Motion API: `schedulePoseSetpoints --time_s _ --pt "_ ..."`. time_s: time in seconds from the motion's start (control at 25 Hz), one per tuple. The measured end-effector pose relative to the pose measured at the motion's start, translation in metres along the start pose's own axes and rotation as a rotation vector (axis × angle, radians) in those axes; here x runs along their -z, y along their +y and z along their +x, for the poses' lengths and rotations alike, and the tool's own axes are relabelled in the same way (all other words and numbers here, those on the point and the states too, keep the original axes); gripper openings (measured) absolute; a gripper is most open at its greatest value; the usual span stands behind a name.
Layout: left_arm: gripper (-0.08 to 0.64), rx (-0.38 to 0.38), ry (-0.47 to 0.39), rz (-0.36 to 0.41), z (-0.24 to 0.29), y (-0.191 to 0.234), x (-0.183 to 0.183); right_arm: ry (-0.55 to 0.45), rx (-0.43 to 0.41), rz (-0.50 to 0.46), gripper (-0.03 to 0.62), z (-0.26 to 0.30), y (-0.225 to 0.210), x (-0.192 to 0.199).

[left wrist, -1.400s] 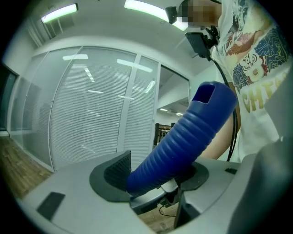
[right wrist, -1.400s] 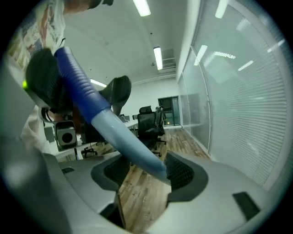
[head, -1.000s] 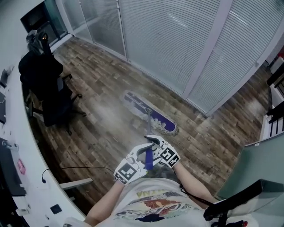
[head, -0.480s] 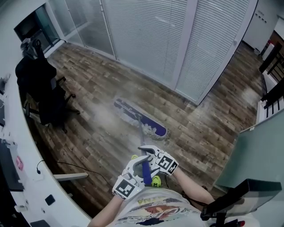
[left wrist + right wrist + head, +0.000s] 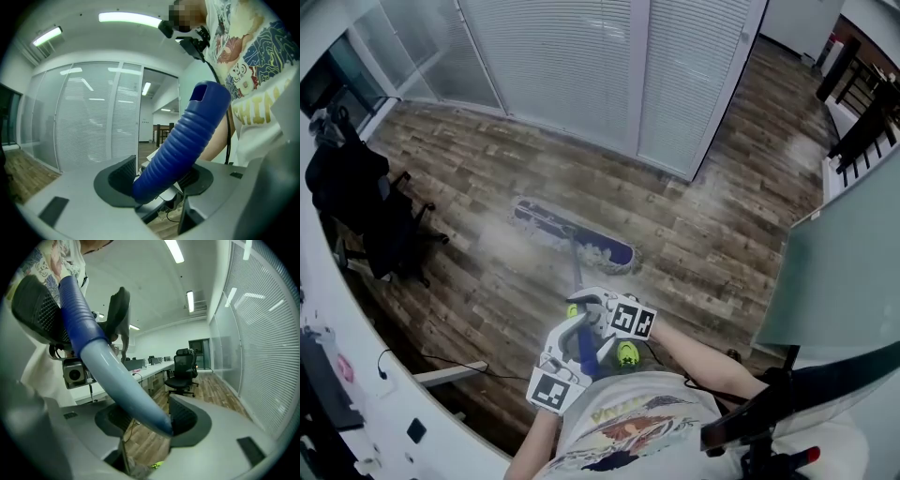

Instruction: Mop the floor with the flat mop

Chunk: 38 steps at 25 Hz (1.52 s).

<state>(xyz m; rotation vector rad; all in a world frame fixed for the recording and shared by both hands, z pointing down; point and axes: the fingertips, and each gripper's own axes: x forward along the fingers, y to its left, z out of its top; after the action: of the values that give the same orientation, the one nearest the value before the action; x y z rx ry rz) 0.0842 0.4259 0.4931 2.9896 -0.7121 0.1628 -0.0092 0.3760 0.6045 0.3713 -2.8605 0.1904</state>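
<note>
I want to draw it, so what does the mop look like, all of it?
The mop has a long, flat head, purple-blue with pale fringe, lying flat on the wooden floor beside a pale, hazy patch. A thin pale-blue pole slants up from its middle towards the person and ends in a dark blue ribbed grip. The left tongs clamp the grip; the right tongs hold the pole lower down.

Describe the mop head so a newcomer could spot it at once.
Start at the long wall of white blinds and come down onto the wood floor. The mop head is the flat purple-and-white strip lying there, at the end of the mop handle. Unlike the black office chair to its left, it is low, long and purple.
</note>
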Motion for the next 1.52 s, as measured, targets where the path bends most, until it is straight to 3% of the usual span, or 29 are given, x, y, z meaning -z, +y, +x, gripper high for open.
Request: schedulePoseSetpoints --time_s 0.28,0.44,0.64,1.0,1.52 --pt "0.236 0.038 -0.002 0.086 -0.004 0.015 0.007 0.010 -0.077 -0.035 0.219 0.017 -0.002 -0.001" --pt "0.234 0.037 0.013 0.114 -0.011 0.056 0.007 0.007 -0.079 -0.024 0.224 0.045 -0.026 -0.015" --pt "0.230 0.011 -0.025 0.104 -0.007 0.128 -0.007 0.029 -0.099 -0.032 0.224 0.082 -0.080 -0.038" --pt "0.227 0.011 -0.007 0.049 -0.003 0.255 -0.011 0.066 -0.073 -0.036 0.222 0.154 -0.180 -0.069" --pt "0.227 0.022 0.007 0.046 0.067 0.371 -0.011 0.052 -0.052 -0.038 0.224 0.180 -0.315 -0.078"
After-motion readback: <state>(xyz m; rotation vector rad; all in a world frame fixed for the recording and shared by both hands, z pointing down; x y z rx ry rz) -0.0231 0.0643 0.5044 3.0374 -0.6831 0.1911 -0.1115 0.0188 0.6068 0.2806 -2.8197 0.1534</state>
